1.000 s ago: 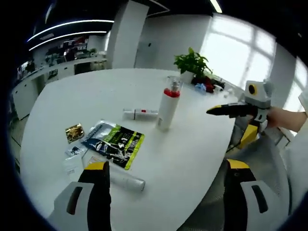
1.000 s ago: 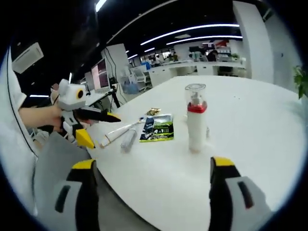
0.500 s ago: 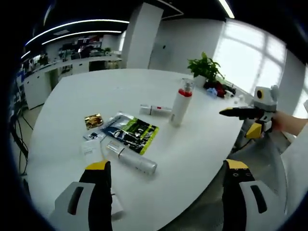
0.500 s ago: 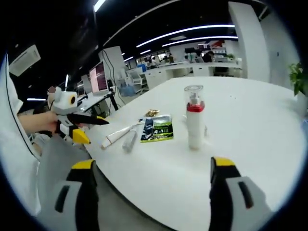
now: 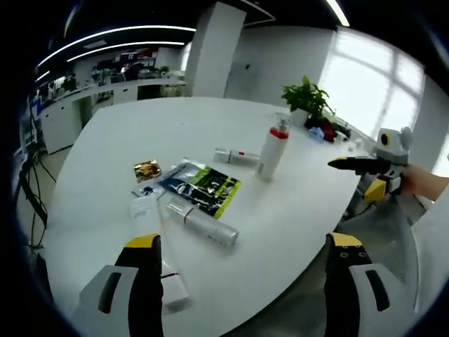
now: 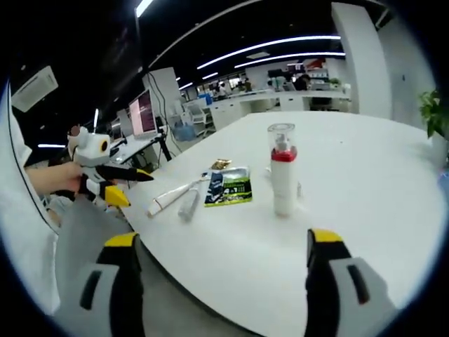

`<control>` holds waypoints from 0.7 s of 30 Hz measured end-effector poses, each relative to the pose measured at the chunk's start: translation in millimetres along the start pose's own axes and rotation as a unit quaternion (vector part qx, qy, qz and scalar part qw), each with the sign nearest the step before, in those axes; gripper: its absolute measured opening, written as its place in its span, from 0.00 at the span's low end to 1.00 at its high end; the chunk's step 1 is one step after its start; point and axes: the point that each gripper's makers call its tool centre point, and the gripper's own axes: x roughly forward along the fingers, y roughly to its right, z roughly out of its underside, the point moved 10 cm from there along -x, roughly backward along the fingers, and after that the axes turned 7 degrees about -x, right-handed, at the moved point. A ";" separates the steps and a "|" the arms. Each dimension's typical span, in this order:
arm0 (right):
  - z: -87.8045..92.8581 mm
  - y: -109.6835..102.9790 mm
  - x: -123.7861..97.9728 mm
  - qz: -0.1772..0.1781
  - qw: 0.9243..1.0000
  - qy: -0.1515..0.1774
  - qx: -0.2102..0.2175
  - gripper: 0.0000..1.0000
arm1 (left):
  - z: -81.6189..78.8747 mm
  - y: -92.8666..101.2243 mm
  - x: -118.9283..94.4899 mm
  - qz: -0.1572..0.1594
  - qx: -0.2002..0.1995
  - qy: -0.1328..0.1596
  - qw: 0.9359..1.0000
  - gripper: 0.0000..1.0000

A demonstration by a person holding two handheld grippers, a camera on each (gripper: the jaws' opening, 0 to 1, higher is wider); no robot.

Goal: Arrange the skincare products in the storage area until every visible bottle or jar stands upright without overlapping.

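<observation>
Over the last second my left view has pulled back and swung: more of the table (image 5: 105,168) shows, items untouched. Upright pump bottle (image 5: 271,152) at 1 o'clock; silver bottle (image 5: 202,225) lying at 7 o'clock of it, past the green sachet (image 5: 203,187). Left gripper (image 5: 238,242) and right gripper (image 6: 219,239) both spread wide, empty. Judgement: still approaching; nothing righted yet.

Both hand-held grippers, L (image 5: 238,246) & R (image 6: 217,242), jaws wide apart, nothing gripped, held off table edge.
</observation>
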 end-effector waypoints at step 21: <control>2.8 6.3 -1.7 0.021 1.000 0.000 0.018 0.97 | 1.1 -54.6 25.9 -0.096 -0.029 -0.099 0.990 0.79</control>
